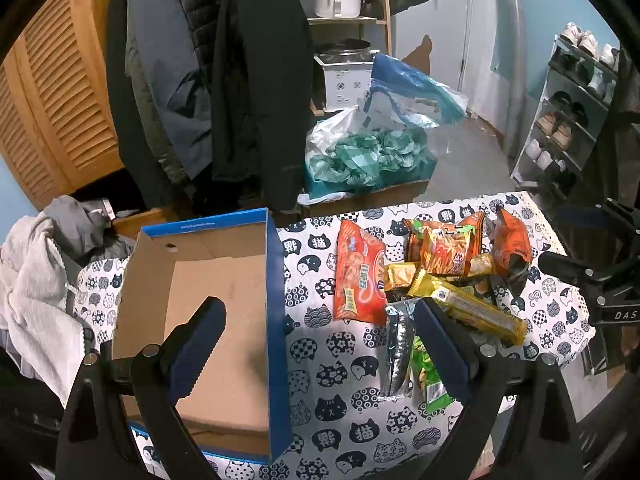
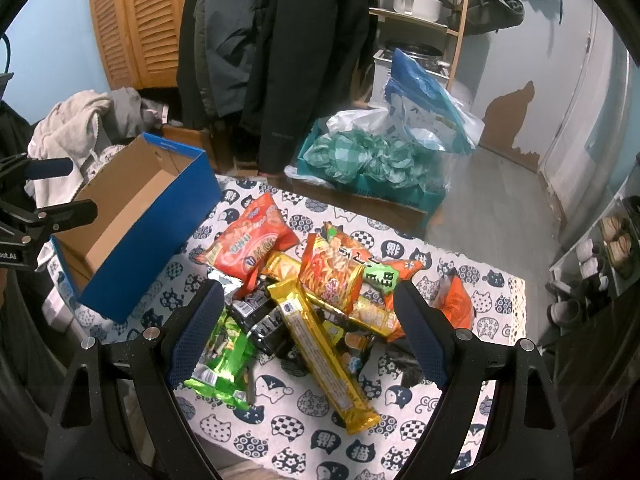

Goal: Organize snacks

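Spreading both fingers wide, only the right view reveals the yellow bar (image 2: 326, 358) fully.

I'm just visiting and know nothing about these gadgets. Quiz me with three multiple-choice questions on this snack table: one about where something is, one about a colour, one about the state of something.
1. Where does the pile of snack packets lie relative to the box, seen from the right wrist camera?
A. Inside it
B. To its right, on the tablecloth
C. On the floor

2. What colour is the outside of the box?
A. Blue
B. Red
C. Green

3. What state is the right gripper in?
A. Shut on a packet
B. Shut on nothing
C. Open, holding nothing

Answers:
1. B, the packets are heaped on the cat-print cloth beside the box.
2. A, its outer walls are blue, with brown cardboard inside.
3. C, its fingers stand wide apart above the pile, gripping nothing.
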Action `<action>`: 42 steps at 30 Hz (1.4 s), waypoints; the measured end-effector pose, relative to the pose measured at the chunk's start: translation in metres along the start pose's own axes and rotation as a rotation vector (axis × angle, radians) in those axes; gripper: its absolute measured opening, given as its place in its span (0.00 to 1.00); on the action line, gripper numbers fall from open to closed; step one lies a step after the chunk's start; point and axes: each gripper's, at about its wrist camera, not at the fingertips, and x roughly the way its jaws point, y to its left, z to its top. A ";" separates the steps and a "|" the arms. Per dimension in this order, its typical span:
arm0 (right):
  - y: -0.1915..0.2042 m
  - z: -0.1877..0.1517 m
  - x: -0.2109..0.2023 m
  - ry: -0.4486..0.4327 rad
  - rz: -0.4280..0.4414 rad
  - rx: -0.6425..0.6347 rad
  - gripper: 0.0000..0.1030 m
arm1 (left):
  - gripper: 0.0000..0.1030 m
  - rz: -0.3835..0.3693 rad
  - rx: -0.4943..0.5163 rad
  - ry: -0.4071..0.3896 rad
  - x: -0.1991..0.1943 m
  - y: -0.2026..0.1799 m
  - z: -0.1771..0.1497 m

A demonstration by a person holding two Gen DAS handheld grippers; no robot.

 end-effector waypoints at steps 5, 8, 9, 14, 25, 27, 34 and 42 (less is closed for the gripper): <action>0.000 0.000 0.000 0.001 0.000 0.000 0.83 | 0.93 0.004 0.002 0.003 0.001 0.002 -0.002; 0.000 0.001 0.000 0.001 0.001 0.000 0.83 | 0.93 0.005 0.002 0.003 0.001 0.001 0.000; 0.000 0.001 0.000 0.001 0.000 0.000 0.83 | 0.93 0.005 0.002 0.004 0.001 0.001 0.000; 0.000 0.001 0.000 0.003 0.000 0.001 0.83 | 0.93 -0.004 -0.001 0.021 0.005 0.003 -0.001; 0.001 -0.004 0.001 0.008 -0.006 -0.003 0.83 | 0.93 0.006 0.001 0.061 0.021 -0.001 -0.001; -0.001 -0.006 0.001 0.012 -0.010 -0.001 0.83 | 0.93 0.006 0.004 0.073 0.025 -0.004 0.000; -0.013 -0.009 0.016 0.063 -0.015 0.004 0.83 | 0.93 -0.027 0.031 0.154 0.050 -0.017 -0.008; -0.011 -0.016 0.053 0.168 0.035 -0.060 0.83 | 0.93 -0.056 0.102 0.229 0.081 -0.034 -0.019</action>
